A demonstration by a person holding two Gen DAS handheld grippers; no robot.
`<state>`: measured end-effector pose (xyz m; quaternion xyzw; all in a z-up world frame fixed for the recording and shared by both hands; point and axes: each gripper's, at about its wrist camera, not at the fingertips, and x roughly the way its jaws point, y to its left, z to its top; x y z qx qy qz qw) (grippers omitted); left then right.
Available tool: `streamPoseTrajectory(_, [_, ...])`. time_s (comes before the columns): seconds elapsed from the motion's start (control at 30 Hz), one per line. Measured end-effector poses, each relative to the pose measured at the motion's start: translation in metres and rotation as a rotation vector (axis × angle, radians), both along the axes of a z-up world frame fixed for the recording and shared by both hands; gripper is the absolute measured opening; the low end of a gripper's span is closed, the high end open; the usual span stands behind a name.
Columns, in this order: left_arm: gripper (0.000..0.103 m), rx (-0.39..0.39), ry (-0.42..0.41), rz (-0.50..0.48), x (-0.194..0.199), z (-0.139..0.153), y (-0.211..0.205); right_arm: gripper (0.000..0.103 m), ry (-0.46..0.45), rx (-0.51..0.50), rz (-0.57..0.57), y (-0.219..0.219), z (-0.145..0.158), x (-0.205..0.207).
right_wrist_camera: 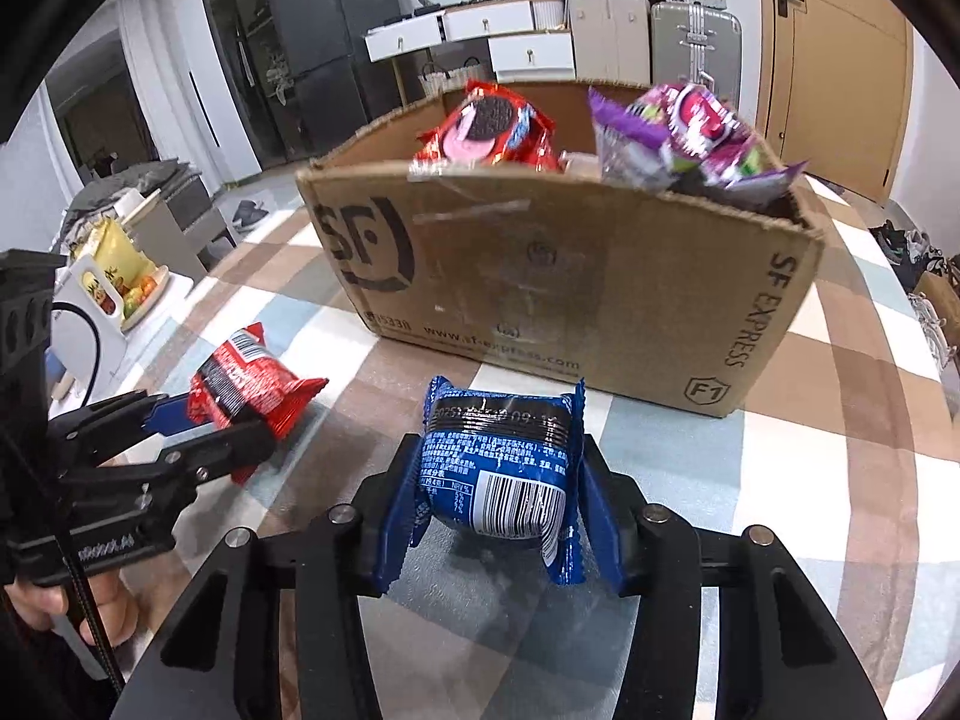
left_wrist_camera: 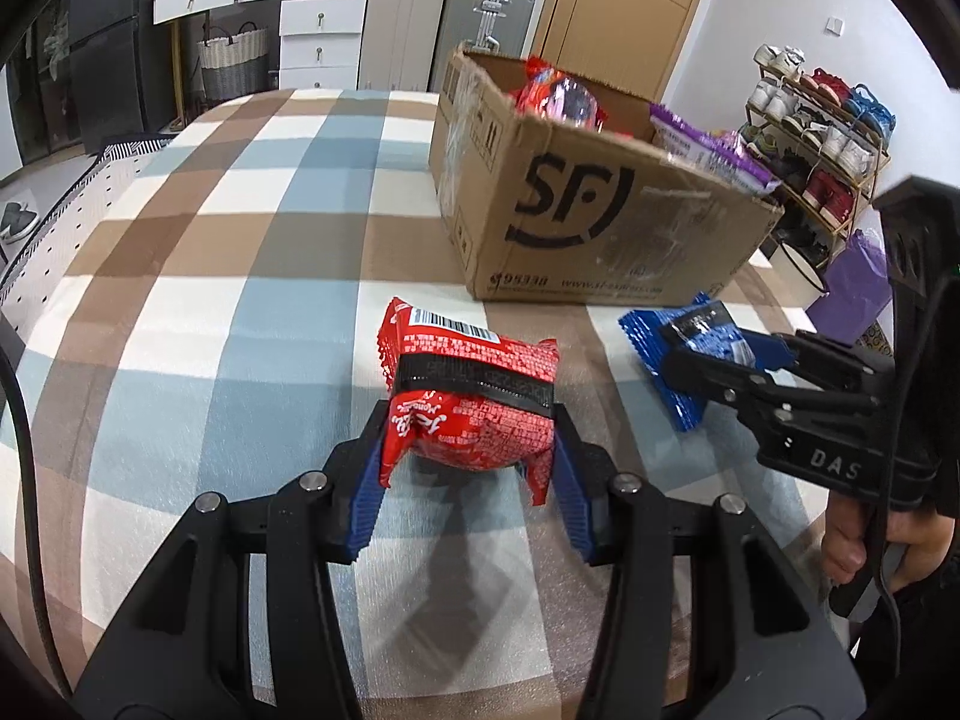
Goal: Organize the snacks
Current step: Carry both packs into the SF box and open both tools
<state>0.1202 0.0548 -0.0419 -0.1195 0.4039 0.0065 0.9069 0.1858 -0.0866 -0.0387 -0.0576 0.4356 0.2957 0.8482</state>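
Observation:
My left gripper (left_wrist_camera: 468, 468) is shut on a red snack pack (left_wrist_camera: 474, 396), held just above the checked tablecloth (left_wrist_camera: 210, 300). My right gripper (right_wrist_camera: 498, 516) is shut on a blue snack pack (right_wrist_camera: 501, 468), also low over the cloth. Each gripper shows in the other's view: the right gripper (left_wrist_camera: 678, 354) with the blue pack (left_wrist_camera: 678, 336), the left gripper (right_wrist_camera: 240, 420) with the red pack (right_wrist_camera: 246, 384). An open cardboard box (left_wrist_camera: 600, 222) stands beyond both, also in the right wrist view (right_wrist_camera: 570, 288). It holds a red pack (right_wrist_camera: 486, 132) and purple packs (right_wrist_camera: 690, 132).
A shoe rack (left_wrist_camera: 822, 132) stands off the table's right side. Suitcases (left_wrist_camera: 450, 24), white drawers (left_wrist_camera: 312, 18) and a wooden door (left_wrist_camera: 624, 0) are behind the table. A fruit plate (right_wrist_camera: 138, 288) sits on a low stand to the left.

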Motion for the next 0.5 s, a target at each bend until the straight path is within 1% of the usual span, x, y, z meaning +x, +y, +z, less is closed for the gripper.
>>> streamPoseTrajectory(0.27, [0.046, 0.011, -0.057, -0.021, 0.006, 0.027, -0.008, 0.05, -0.053, 0.047, -0.012, -0.02, 0.028, -0.009])
streamPoseTrajectory(0.5, [0.046, 0.038, -0.111, -0.036, 0.011, 0.054, -0.016, 0.05, -0.103, 0.086, -0.027, -0.037, 0.055, -0.012])
